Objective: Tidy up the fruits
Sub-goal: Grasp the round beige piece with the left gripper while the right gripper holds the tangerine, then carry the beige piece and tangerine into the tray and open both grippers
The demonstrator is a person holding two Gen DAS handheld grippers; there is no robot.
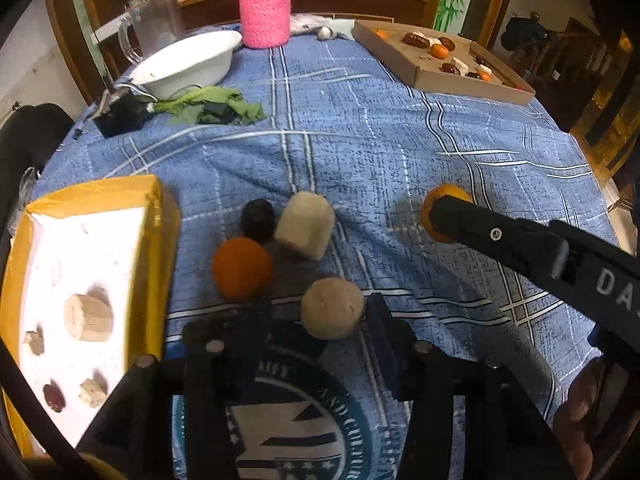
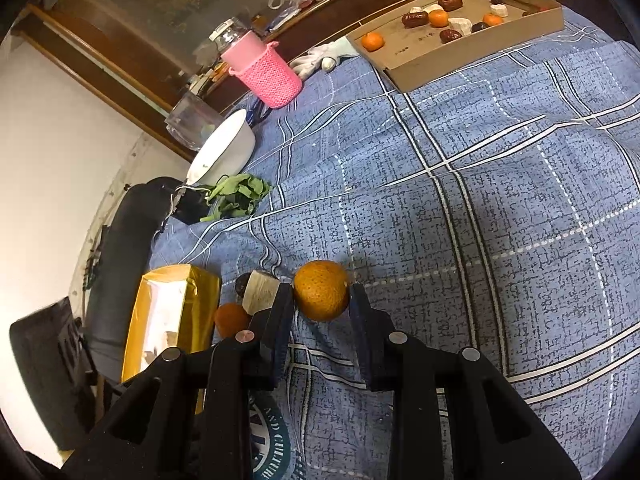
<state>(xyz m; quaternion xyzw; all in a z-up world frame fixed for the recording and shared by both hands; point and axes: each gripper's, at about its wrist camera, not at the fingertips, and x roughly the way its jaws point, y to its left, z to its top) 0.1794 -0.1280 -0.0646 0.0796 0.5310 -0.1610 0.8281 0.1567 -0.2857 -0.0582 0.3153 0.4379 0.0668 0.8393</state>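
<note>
My left gripper [image 1: 308, 315] points down at the blue checked cloth, jaws apart around a round beige piece [image 1: 332, 314] that lies close to the right finger; the left finger stands clear of it. Just beyond lie a mandarin [image 1: 241, 268], a dark date [image 1: 258, 220] and a pale beige block [image 1: 306, 226]. To the left is a yellow box [image 1: 154, 216] holding a beige piece, a date and small bits. My right gripper [image 2: 320, 300] is shut on another mandarin [image 2: 322, 296] low over the cloth, also seen from the left wrist view as an orange mandarin [image 1: 434, 208] behind a black finger.
A cardboard tray [image 1: 460, 84] at the far right holds mandarins, dates and white pieces. At the far left are a white bowl [image 1: 188, 64], green leaves [image 1: 212, 106], a glass jug [image 1: 156, 20] and a black block [image 1: 120, 114]. A pink knitted basket [image 1: 264, 16] stands at the back.
</note>
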